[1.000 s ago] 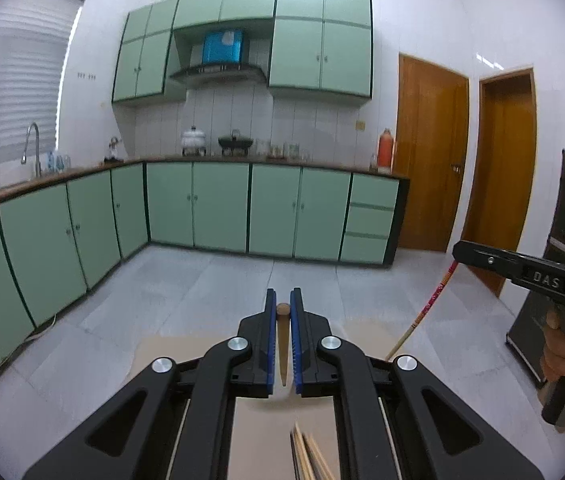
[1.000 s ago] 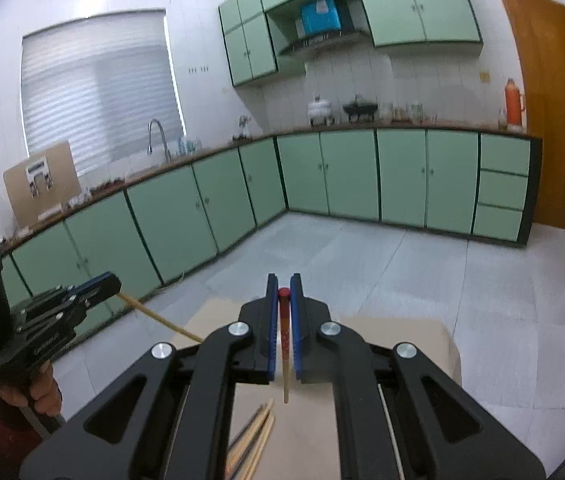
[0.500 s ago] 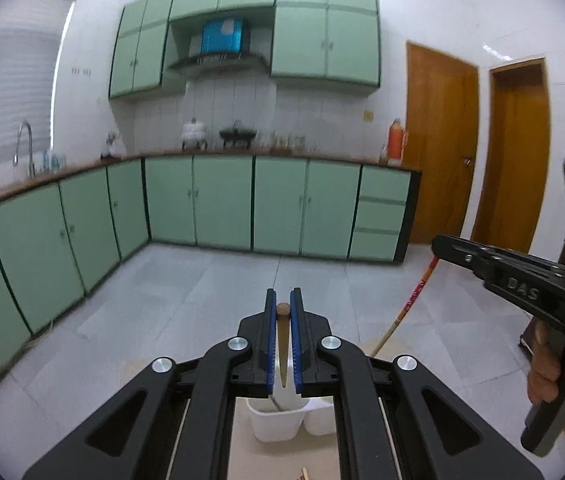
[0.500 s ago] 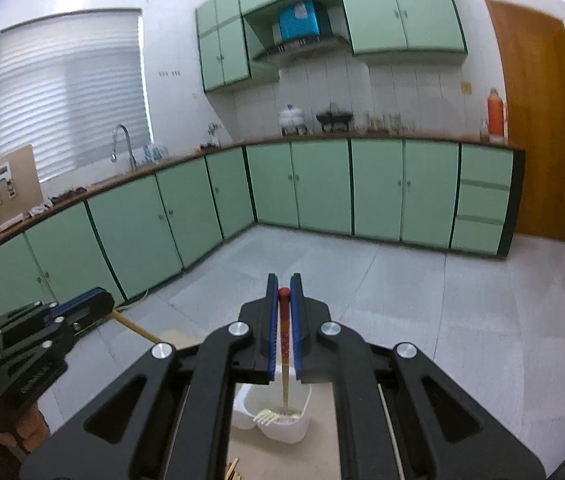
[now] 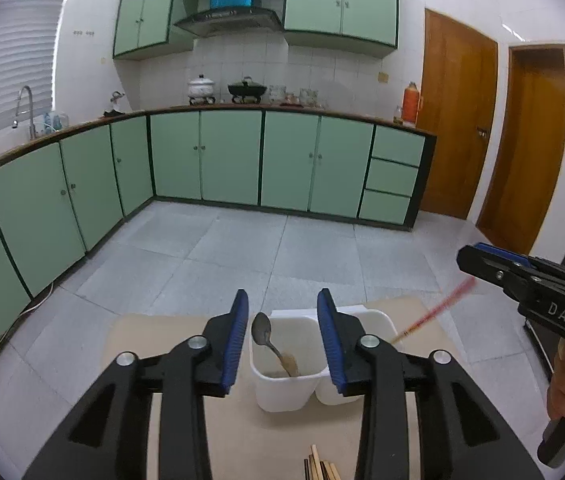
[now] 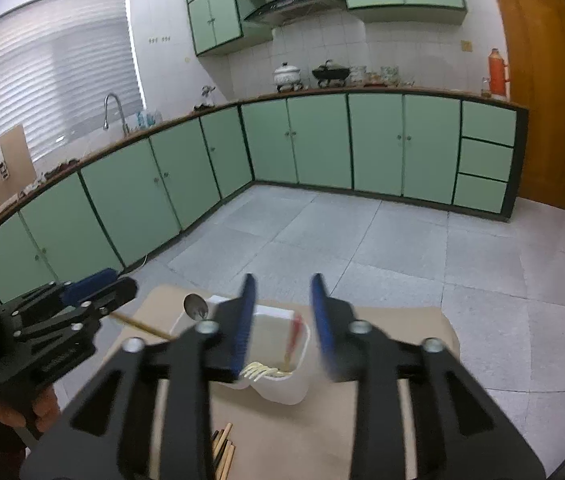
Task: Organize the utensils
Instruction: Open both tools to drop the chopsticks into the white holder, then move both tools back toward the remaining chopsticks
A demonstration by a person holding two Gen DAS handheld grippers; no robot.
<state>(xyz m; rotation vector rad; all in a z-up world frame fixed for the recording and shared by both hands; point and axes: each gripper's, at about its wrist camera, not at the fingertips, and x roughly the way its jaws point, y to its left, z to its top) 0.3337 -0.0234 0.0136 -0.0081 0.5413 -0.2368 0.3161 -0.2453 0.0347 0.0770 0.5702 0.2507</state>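
Both grippers let go over the bin [image 5: 282, 394]

Left gripper [image 5: 282, 336] and right gripper [image 6: 282, 320] are opening, empty; loose chopsticks [image 5: 320, 470] lie lengthwise nearer than the bin.

The left gripper [image 5: 282, 336] is hard black plastic that looks dull, with ridged blue pads [image 5: 235, 336] and shiny little metal screws, and the right gripper [image 6: 282, 320] looks the same. The spoon [image 5: 261, 330] has a grey metal bowl with a dull shine and a wooden handle, and it sits in a smooth white plastic tub [image 5: 282, 384]. The bench [image 5: 242, 440] is flat, pale brown and not shiny, the sticks [image 5: 320, 470] on it look like plain wood, and the floor [image 5: 242, 256] is grey, speckled tile.
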